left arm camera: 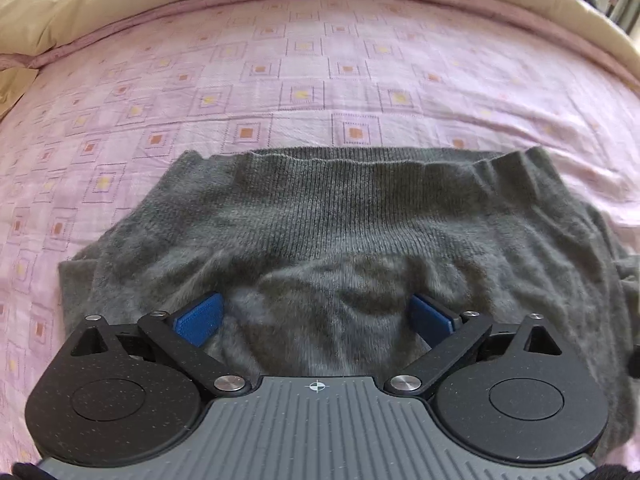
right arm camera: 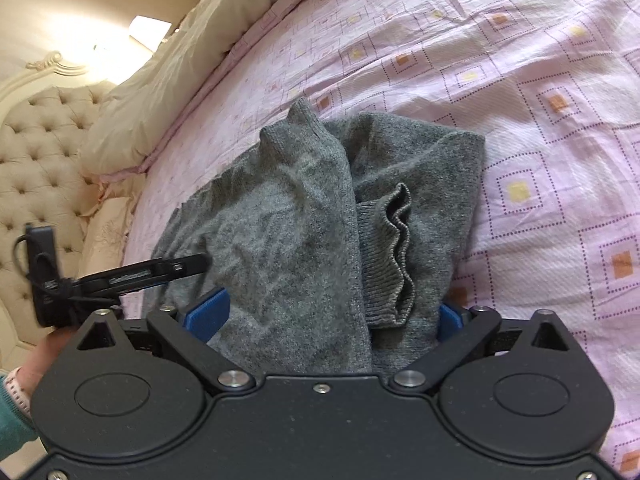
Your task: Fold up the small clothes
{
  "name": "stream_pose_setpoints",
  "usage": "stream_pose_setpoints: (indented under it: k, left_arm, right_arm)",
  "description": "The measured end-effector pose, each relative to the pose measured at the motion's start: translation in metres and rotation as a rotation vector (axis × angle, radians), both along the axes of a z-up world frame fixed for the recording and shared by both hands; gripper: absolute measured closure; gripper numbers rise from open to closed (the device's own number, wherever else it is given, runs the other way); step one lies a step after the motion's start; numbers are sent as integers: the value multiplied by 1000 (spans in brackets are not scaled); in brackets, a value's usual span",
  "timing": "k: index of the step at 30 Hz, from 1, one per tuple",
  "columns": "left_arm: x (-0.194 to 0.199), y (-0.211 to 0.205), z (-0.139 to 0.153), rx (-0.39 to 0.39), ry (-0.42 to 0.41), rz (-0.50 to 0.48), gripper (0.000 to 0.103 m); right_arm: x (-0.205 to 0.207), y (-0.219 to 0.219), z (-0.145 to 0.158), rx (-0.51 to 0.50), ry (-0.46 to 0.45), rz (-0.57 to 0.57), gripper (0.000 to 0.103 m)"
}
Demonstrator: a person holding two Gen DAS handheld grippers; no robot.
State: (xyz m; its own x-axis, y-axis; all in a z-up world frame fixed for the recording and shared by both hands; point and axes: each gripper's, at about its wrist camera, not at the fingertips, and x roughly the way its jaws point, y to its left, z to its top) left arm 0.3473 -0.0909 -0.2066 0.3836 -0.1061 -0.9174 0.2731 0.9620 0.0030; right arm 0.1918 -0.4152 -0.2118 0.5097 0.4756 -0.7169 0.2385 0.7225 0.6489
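A grey knitted garment (left arm camera: 344,224) lies on the pink patterned bed sheet (left arm camera: 304,60), its ribbed hem at the far side. My left gripper (left arm camera: 316,320) is open, its blue pads (left arm camera: 200,318) wide apart, and fuzzy grey cloth bulges up between them. In the right wrist view the garment (right arm camera: 288,216) is folded over itself, with a ribbed cuff (right arm camera: 396,248) lying on top. My right gripper (right arm camera: 328,314) is open too, with the folded cloth filling the gap between its pads (right arm camera: 210,310). The left gripper (right arm camera: 188,265) shows side-on at the garment's left edge.
A beige duvet (left arm camera: 100,4) is bunched along the far side of the bed. The right wrist view shows a tufted cream headboard (right arm camera: 36,152) at left, a lit lamp (right arm camera: 148,30), and a person's hand (right arm camera: 50,344) with a teal sleeve (right arm camera: 14,424).
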Motion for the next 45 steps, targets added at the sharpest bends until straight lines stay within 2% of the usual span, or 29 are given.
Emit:
stream_pose_setpoints:
  k: [2, 5, 8, 12, 18, 23, 27, 35, 42, 45]
  left_arm:
    - [-13, 8, 7, -27, -17, -5, 3]
    - [-35, 23, 17, -51, -35, -9, 3]
    - [-51, 38, 23, -72, -35, -1, 3]
    - [-71, 62, 32, -71, -33, -11, 3]
    - [-93, 106, 48, -80, -17, -16, 3]
    - [-98, 149, 52, -120, 5, 22, 3]
    - [-93, 180, 52, -142, 18, 38, 3]
    - [-78, 233, 56, -161, 16, 75, 3]
    - [-77, 263, 55, -180, 29, 124, 3]
    - [-79, 270, 53, -185, 42, 139, 3]
  right_arm:
    - [2, 1, 0, -10, 19, -11, 35]
    - [3, 3, -4, -34, 73, -46, 61]
    - [2, 6, -3, -79, 90, -60, 73]
    - [3, 21, 12, -158, 98, -75, 76]
    - [13, 50, 52, -217, 65, -69, 76]
    - [35, 94, 84, -237, 27, -16, 77]
    - [56, 143, 95, -237, 12, 38, 77]
    - [94, 258, 85, -278, 22, 214, 78]
    - [106, 330, 66, -407, 86, 354, 78]
    - [106, 346, 64, -451, 99, 403, 67]
